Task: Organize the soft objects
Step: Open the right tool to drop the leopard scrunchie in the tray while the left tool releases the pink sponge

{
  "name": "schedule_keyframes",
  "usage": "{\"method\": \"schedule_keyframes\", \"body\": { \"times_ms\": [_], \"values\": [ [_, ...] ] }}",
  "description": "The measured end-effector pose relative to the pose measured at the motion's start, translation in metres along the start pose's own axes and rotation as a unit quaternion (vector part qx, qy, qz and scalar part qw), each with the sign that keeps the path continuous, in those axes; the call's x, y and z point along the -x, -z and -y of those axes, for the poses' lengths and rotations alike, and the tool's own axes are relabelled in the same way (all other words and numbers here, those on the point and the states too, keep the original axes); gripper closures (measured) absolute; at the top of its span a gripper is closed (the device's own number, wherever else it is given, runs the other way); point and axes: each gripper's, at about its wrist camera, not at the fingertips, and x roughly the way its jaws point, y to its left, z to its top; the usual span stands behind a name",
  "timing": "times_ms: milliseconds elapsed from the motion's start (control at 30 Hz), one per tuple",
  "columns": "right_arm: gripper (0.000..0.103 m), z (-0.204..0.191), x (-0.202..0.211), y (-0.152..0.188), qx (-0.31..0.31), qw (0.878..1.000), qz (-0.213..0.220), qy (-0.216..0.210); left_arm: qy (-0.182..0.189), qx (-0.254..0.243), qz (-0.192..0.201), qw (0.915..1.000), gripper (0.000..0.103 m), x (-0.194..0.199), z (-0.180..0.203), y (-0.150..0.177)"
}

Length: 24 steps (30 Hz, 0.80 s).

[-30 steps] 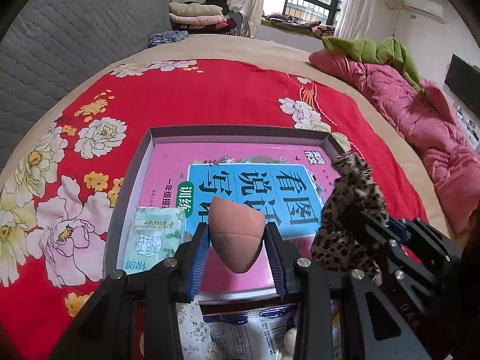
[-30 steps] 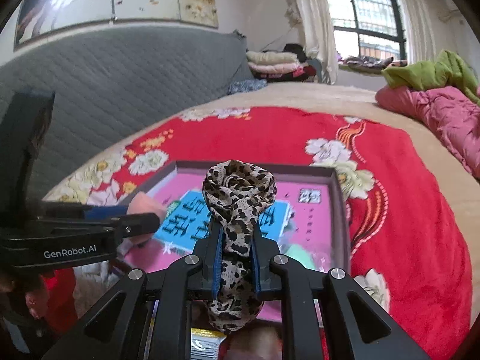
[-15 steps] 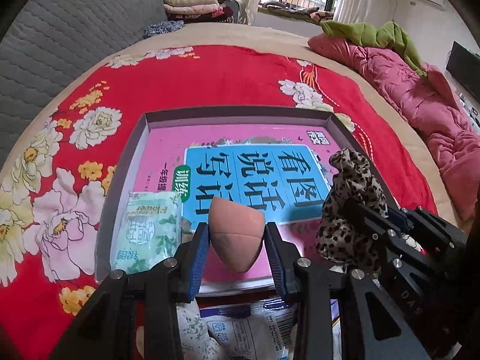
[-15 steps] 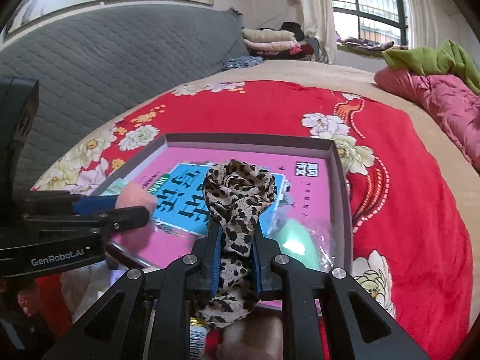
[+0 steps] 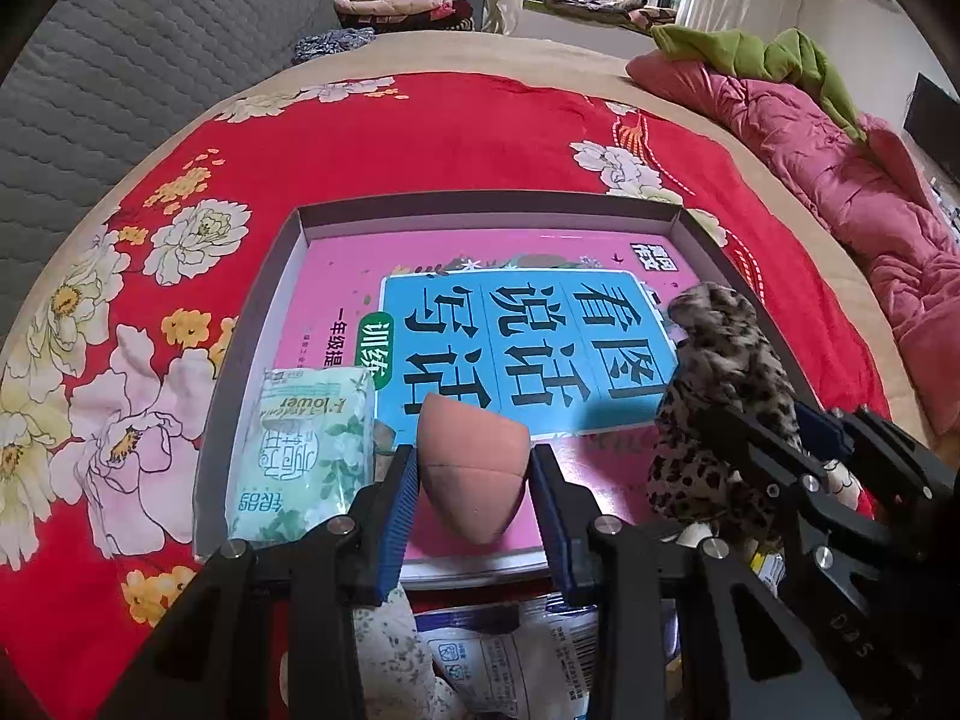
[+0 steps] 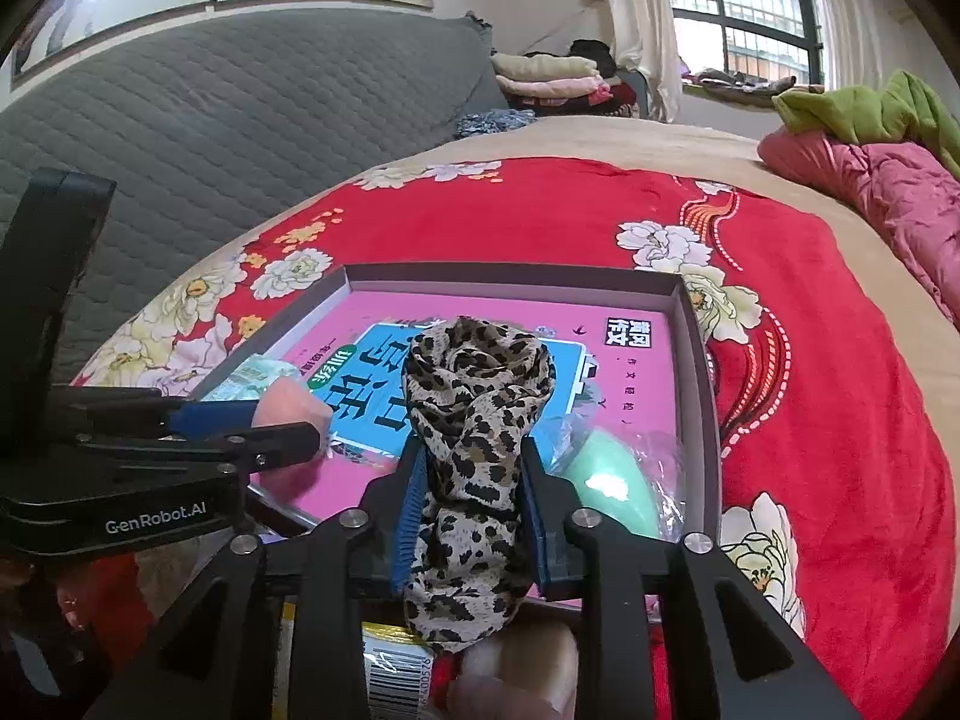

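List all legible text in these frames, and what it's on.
"看图说话写话", upside down: book in the box
"训练", "一年级": same book
"Flower": tissue pack
"GenRobot.AI": left tongs, body
"DAS": right tongs, body
Barcode digits on the packet: partly cut off, unreliable.

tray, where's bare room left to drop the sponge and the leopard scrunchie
Free: the book cover up to the tray's far wall, and its middle. Crowded: the tissue pack in the near-left corner and the green bagged item in the near-right.
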Motion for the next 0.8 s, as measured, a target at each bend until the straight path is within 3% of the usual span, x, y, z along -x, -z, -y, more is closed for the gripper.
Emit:
{"method": "schedule_keyframes", "body": {
  "times_ms": [100,400,800],
  "values": [
    [0.059,0.001,0.003,-0.002,-0.006,1.0,0.008,-0.005,-0.001,-0.008,-0.002,1.0,0.065,0.0,0.002,0.001],
    [0.052,0.006,0.018,-0.005,-0.013,0.999,0.038,-0.001,0.0,-0.006,-0.011,0.9999,0.065,-0.004,0.002,0.0],
    [0.051,0.013,0.022,-0.006,-0.033,0.999,0.04,0.002,-0.005,0.0,-0.023,0.9997,0.065,-0.011,0.002,-0.002]
  ]
}}
